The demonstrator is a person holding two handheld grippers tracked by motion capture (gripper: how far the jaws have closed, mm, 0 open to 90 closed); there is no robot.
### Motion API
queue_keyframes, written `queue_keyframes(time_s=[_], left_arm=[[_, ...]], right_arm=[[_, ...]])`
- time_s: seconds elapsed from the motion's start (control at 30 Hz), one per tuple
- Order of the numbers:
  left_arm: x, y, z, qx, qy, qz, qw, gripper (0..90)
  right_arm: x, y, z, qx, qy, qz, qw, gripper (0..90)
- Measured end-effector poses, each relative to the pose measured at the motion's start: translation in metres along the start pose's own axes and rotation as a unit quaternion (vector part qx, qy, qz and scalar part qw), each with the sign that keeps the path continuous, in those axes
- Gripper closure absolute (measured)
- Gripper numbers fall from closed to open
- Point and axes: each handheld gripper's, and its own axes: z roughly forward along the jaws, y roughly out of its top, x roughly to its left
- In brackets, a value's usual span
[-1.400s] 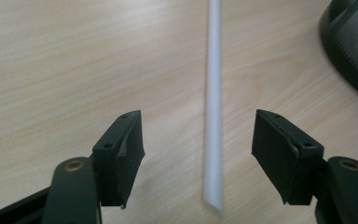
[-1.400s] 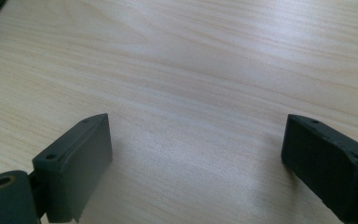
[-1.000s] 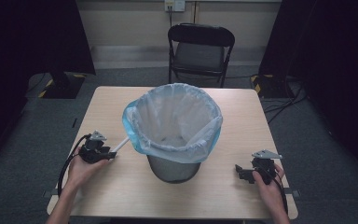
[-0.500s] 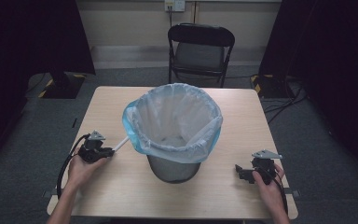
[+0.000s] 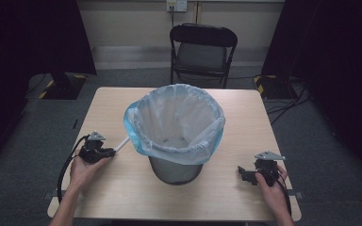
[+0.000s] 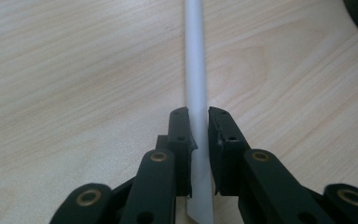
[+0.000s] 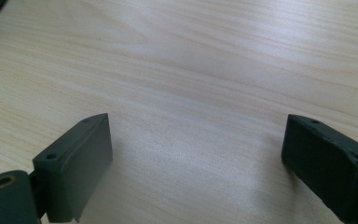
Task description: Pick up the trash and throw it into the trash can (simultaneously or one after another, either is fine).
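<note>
Bin [image 5: 175,162] with pale blue liner [image 5: 179,122] mid-table [image 5: 245,113]. Left gripper [image 5: 104,151] left of bin, clamped on white straw [image 5: 121,143] angling toward bin's liner. Right gripper [image 5: 241,172] right of bin, low on table. Black chair [image 5: 202,52] behind bin, past table edge.

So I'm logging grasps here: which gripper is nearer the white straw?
Left. The left gripper has its jaws shut on the white straw, beside the bin. The right gripper sits open on the bin's far side.
</note>
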Motion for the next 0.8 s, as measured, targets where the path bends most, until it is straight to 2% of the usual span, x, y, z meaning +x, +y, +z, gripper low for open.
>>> queue_keyframes(time_s=[0.27,0.4,0.43,0.5,0.57,0.77,0.8], left_arm=[[-0.002,0.002,-0.006,-0.029,-0.019,-0.009,0.9994,80.2],[-0.002,0.005,-0.015,-0.059,-0.040,-0.025,0.9972,80.2],[-0.002,0.005,-0.016,-0.067,-0.042,-0.034,0.9963,80.2],[0.000,0.005,-0.018,-0.073,-0.045,-0.038,0.9956,80.1],[0.001,0.005,-0.020,-0.083,-0.058,-0.047,0.9938,80.2],[-0.002,0.010,-0.026,-0.096,-0.052,-0.041,0.9932,80.1],[0.000,0.011,-0.029,-0.104,-0.055,-0.044,0.9920,80.1]], right_arm=[[0.000,0.000,0.000,0.000,0.001,-0.001,1.0000,7.7],[0.000,0.000,0.000,0.000,0.001,-0.001,1.0000,7.7],[0.000,0.000,0.000,0.000,0.001,-0.001,1.0000,7.7],[0.000,0.000,0.000,0.000,0.001,-0.001,1.0000,7.7],[0.000,0.000,0.000,0.000,0.001,-0.001,1.0000,7.7],[0.000,0.000,0.000,0.000,0.001,-0.002,1.0000,7.7],[0.000,0.000,0.000,0.000,0.001,-0.001,1.0000,7.7]])
